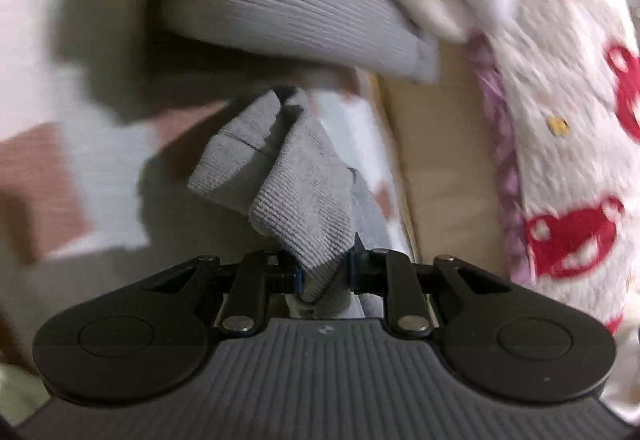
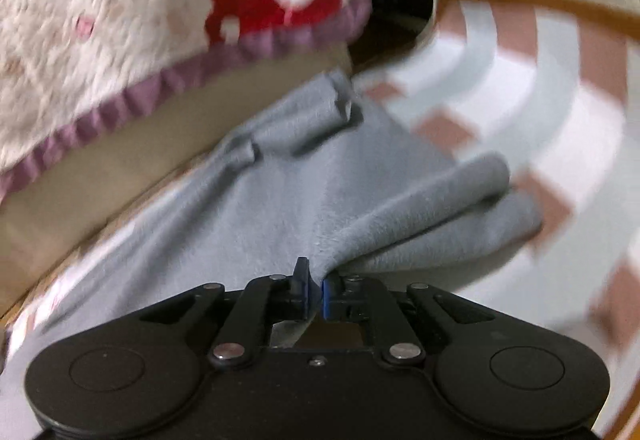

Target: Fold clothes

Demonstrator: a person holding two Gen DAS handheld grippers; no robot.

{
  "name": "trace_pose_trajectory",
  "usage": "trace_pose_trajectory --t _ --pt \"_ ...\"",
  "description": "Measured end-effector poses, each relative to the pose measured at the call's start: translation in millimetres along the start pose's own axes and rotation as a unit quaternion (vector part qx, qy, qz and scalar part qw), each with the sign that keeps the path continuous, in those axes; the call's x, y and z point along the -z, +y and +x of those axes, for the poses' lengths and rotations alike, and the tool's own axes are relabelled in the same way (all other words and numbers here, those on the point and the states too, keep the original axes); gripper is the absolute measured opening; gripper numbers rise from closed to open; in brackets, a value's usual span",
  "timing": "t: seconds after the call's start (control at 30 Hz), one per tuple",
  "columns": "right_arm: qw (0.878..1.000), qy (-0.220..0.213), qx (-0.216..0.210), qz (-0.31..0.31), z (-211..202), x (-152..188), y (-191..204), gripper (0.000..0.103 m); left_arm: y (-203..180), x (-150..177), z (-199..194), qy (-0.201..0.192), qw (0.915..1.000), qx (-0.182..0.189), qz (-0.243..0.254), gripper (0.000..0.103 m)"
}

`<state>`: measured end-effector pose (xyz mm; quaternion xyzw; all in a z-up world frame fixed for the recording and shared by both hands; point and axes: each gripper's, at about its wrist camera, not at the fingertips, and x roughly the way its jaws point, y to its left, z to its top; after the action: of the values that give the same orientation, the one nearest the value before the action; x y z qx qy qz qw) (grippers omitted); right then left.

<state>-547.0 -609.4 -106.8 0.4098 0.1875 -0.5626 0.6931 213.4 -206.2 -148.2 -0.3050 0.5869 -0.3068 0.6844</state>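
Left wrist view: a white fleece blanket with red prints and purple frill [image 1: 560, 143] crowds the right; the left gripper [image 1: 326, 276] is clamped on a bunched grey ribbed knit garment [image 1: 296, 199]. Right wrist view: over the pink-and-white checked sheet [image 2: 560, 119], the right gripper [image 2: 316, 286], nearly closed, pinches the same garment, which spreads ahead of it.

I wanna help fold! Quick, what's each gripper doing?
Left gripper: closed on the grey garment.
Right gripper: closed on the same grey garment.
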Motion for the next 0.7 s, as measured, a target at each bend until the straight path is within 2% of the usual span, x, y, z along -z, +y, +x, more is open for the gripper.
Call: trace_pose_trajectory --t 0.1,0.17,0.23,0.27,0.3,0.37,0.47,0.53,0.6,0.7 --pt "0.998 0.039 0.031 -0.045 8 37 1 0.007 16 12 8 0.019 0.9979 -0.062 0.009 0.021" --pt "0.997 0.035 0.036 -0.057 14 43 1 0.007 13 15 9 0.017 0.9963 -0.079 0.028 0.024" --pt "0.997 0.033 0.037 -0.052 17 43 -1 0.009 5 13 9 0.012 0.9935 -0.098 0.057 0.031" --pt "0.997 0.031 0.039 -0.051 16 43 -3 0.013 1 14 9 0.008 0.9911 -0.110 0.073 0.037" --pt "0.997 0.027 0.042 -0.054 15 44 -5 0.025 -2 15 9 0.003 0.9883 -0.123 0.090 0.044" --pt "0.997 0.018 0.055 -0.051 10 47 -13 0.041 -9 18 4 -0.012 0.9812 -0.151 0.120 0.052" --pt "0.999 0.009 0.045 -0.017 5 43 -35 0.048 -26 32 -9 -0.035 0.9675 -0.180 0.174 0.053" --pt "0.999 0.003 0.035 0.006 2 39 -48 0.048 -40 47 -21 -0.058 0.9533 -0.200 0.219 0.053" --pt "0.999 -0.008 0.036 0.019 -4 36 -58 0.051 -47 64 -36 -0.078 0.9431 -0.208 0.248 0.053" --pt "0.997 -0.023 0.060 0.033 -11 31 -73 0.051 -66 88 -55 -0.092 0.9372 -0.184 0.282 0.053"
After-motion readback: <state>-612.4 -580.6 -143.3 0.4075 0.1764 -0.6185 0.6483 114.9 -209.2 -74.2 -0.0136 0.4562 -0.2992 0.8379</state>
